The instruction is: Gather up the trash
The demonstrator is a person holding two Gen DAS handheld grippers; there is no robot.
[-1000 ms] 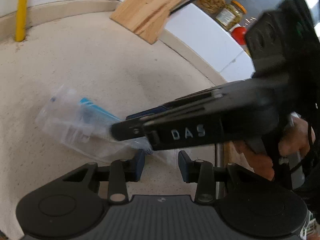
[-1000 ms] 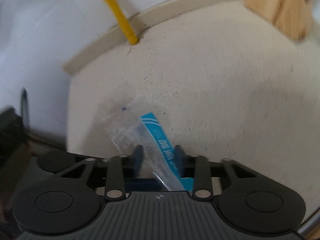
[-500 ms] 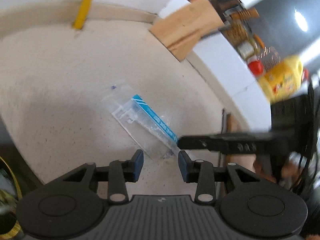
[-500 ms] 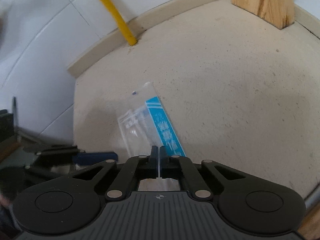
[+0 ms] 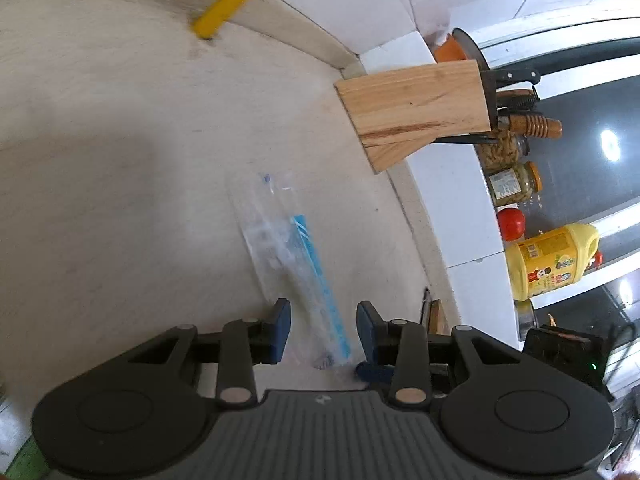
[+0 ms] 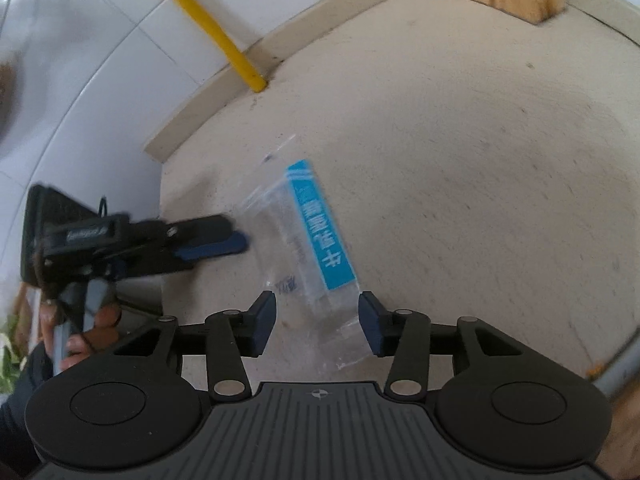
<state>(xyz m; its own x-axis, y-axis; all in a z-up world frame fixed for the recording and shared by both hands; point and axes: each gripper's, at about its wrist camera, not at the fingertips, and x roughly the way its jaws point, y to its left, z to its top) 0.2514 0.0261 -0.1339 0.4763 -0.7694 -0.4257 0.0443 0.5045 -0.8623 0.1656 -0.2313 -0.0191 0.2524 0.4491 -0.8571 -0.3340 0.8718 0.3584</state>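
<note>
A clear plastic bag with a blue printed strip (image 5: 296,264) lies on the beige counter (image 5: 120,200). Its near end sits between the fingers of my left gripper (image 5: 323,332), which stand apart, and the pads do not press on it. In the right wrist view the same bag (image 6: 316,236) reaches down between the fingers of my right gripper (image 6: 318,320). Those jaws are opening and clear of the plastic. My left gripper (image 6: 234,236) comes in from the left, with its tips at the bag's edge and a hand (image 6: 80,332) on its handle.
A wooden knife block (image 5: 416,108) stands at the back right by the white tiled wall. A yellow pipe (image 5: 228,4) rises from the counter's back edge. Jars (image 5: 516,184) and a yellow oil bottle (image 5: 552,264) line a ledge on the right.
My right gripper was shut on the bag's near end half a second ago; its jaws now stand apart. My left gripper has swung round and down, so the bag's end lies between its fingers.
</note>
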